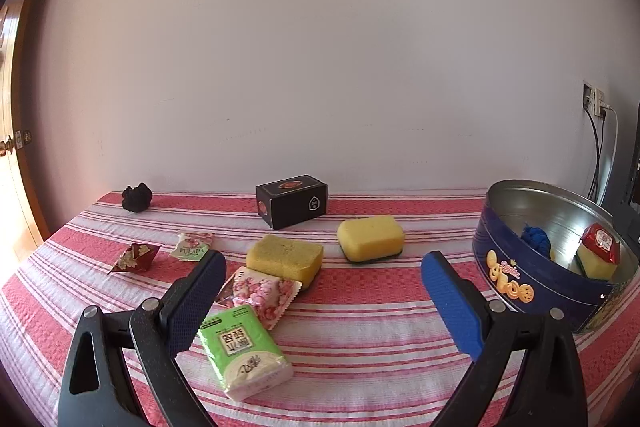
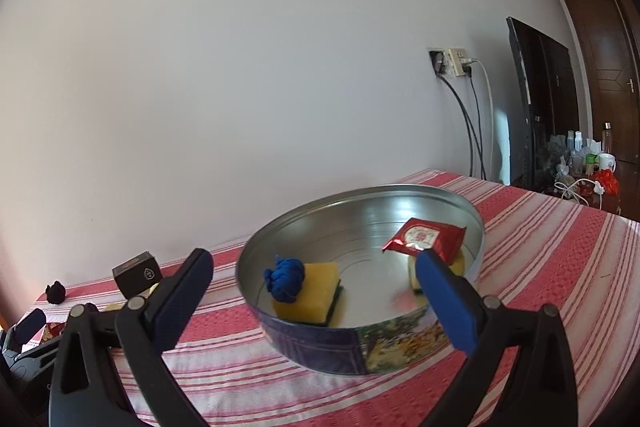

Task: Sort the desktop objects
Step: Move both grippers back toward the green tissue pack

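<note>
The red-and-white striped woven tablecloth (image 1: 360, 339) fills the lower half of both my views, and on it, at about three o'clock from my left gripper (image 1: 320, 283), stands the round dark-blue metal cookie tin (image 1: 516, 267) with its bare silver inside. My right gripper (image 2: 314, 277) hovers just before that tin with its blue pads spread wide and nothing between them; my left one is equally wide apart and empty, low over the cloth. In the tin already lie a yellow sponge with a green scouring base (image 2: 316, 291), a second one like it (image 2: 458, 263) at the right wall, a red foil snack packet (image 2: 426, 237) resting on that second sponge, and a knotted blue cloth ball (image 2: 285, 279) touching the first. Still out on the cloth are a black rectangular carton (image 1: 292, 201) at twelve o'clock, two more yellow sponges (image 1: 370, 237) (image 1: 285, 259), a green tissue pack (image 1: 244, 351) just beside my left pad at seven o'clock, a pink floral snack packet (image 1: 262, 293) touching it, a pale candy wrapper (image 1: 192, 246), a dark red wrapper (image 1: 136, 257), and a small black crumpled lump (image 1: 137, 197) at eleven o'clock. I judge the tissue pack the likeliest next pick; because the floral packet lies against it, closing carelessly could drag both, and the slick film may slip from my pads.
</note>
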Action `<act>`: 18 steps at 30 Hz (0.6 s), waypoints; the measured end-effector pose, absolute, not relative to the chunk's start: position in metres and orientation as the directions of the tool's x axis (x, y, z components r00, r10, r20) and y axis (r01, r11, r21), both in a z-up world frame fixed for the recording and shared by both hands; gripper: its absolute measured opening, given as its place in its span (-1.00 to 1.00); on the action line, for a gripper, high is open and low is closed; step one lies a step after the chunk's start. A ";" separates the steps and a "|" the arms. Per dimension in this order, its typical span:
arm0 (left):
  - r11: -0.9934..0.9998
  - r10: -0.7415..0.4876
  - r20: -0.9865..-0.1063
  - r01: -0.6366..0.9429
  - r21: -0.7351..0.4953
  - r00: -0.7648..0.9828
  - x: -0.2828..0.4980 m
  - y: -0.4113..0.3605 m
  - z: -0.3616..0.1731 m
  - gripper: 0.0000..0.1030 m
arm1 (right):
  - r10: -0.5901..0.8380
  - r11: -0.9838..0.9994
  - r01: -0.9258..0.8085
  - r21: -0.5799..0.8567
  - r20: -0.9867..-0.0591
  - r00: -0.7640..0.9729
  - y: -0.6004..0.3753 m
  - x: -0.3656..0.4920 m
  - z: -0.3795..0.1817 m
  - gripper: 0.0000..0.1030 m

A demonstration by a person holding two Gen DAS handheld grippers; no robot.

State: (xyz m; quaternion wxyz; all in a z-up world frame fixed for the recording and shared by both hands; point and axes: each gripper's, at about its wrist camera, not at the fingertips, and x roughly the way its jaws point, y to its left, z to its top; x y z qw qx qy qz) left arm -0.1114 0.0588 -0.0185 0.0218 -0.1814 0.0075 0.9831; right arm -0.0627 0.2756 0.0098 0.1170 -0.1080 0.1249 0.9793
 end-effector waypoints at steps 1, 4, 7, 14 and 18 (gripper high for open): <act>-0.999 0.033 -0.358 -0.039 0.009 -0.933 -0.112 0.053 -0.018 0.93 | 0.190 -0.945 -0.244 0.217 -0.241 -0.952 0.268 -0.063 0.010 0.99; -1.000 0.010 -0.359 -0.013 0.005 -0.933 -0.113 0.034 -0.018 0.93 | 0.153 -0.953 -0.210 0.218 -0.252 -0.956 0.247 -0.067 0.008 0.99; -1.000 -0.011 -0.371 0.012 -0.002 -0.929 -0.116 0.015 -0.018 0.93 | 0.116 -0.962 -0.175 0.209 -0.265 -0.957 0.225 -0.071 0.006 0.99; -0.997 -0.045 -0.409 0.068 -0.042 -0.912 -0.125 -0.031 -0.021 0.93 | 0.042 -0.975 -0.100 0.199 -0.278 -0.960 0.181 -0.079 0.003 0.99; -0.993 -0.062 -0.429 0.098 -0.061 -0.901 -0.130 -0.053 -0.023 0.93 | 0.003 -0.979 -0.061 0.195 -0.287 -0.958 0.158 -0.083 0.001 0.99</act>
